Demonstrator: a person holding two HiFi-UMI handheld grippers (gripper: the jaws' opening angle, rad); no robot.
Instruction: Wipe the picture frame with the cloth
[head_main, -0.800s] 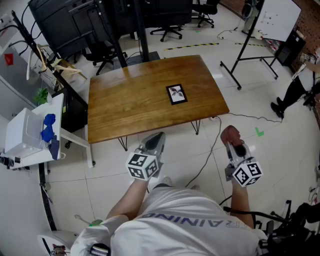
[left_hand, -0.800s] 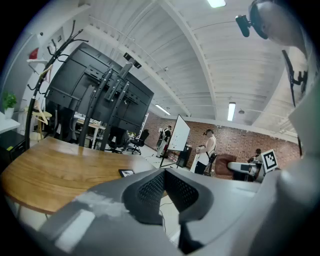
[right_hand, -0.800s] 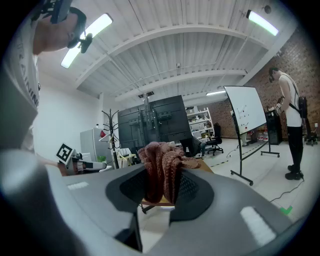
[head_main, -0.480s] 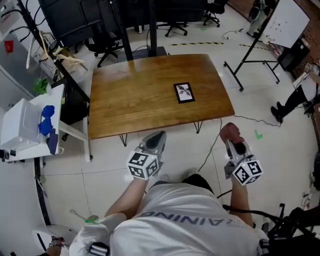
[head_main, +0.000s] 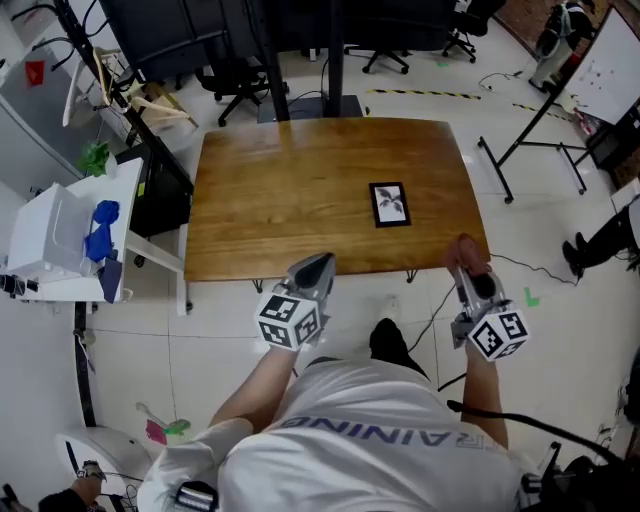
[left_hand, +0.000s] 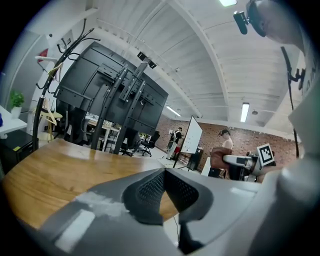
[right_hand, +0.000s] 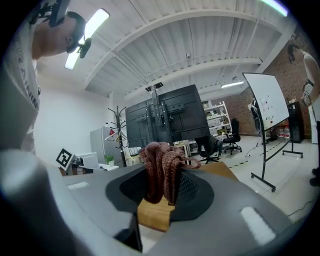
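Note:
A small black picture frame (head_main: 390, 204) lies flat on the right half of the wooden table (head_main: 280, 200). My right gripper (head_main: 467, 259) hovers at the table's near right edge, shut on a bunched reddish-brown cloth (right_hand: 162, 169) that sticks up between its jaws. The cloth (head_main: 465, 250) shows as a dark red lump in the head view. My left gripper (head_main: 314, 270) hangs at the near edge, left of the frame, its jaws shut with nothing between them (left_hand: 162, 180). Both grippers are short of the frame.
A white cart (head_main: 60, 245) with a blue object (head_main: 100, 232) stands left of the table. Black monitor stands and office chairs (head_main: 240, 75) crowd the far side. A whiteboard stand (head_main: 560, 120) is at the right. A cable runs on the floor (head_main: 430, 320).
The person has stepped closer to the table. Both grippers now reach its near edge, and the right one still holds the cloth.

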